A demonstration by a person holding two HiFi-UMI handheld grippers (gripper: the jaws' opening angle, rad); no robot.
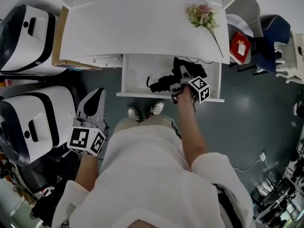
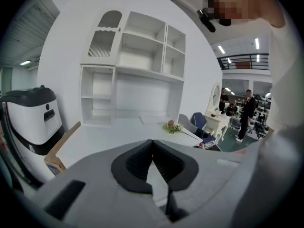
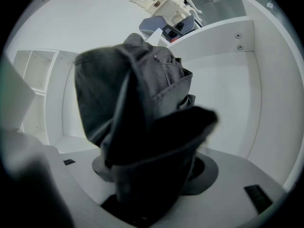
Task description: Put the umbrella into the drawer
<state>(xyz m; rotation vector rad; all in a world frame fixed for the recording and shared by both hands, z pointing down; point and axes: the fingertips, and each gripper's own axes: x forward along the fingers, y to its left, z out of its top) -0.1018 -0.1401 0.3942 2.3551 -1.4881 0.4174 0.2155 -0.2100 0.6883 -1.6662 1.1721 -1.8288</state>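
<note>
My right gripper (image 1: 177,88) is shut on a folded black umbrella (image 1: 164,81) and holds it over the open white drawer (image 1: 137,75) under the desk. In the right gripper view the dark umbrella fabric (image 3: 137,94) bunches up between the jaws of the right gripper (image 3: 148,177), with the drawer's white inside (image 3: 228,103) behind it. A strap of the umbrella hangs to the left inside the drawer. My left gripper (image 1: 98,94) hangs low at the left beside the person's hip, away from the drawer. In its own view the left gripper (image 2: 152,144) is shut, with nothing between its pads.
A white desk (image 1: 133,27) carries a small flower bunch (image 1: 204,15) at its right end. Two white machines (image 1: 28,122) (image 1: 23,37) stand at the left. A chair with a red box (image 1: 240,45) stands to the right. The person's shoes (image 1: 145,110) are just before the drawer front.
</note>
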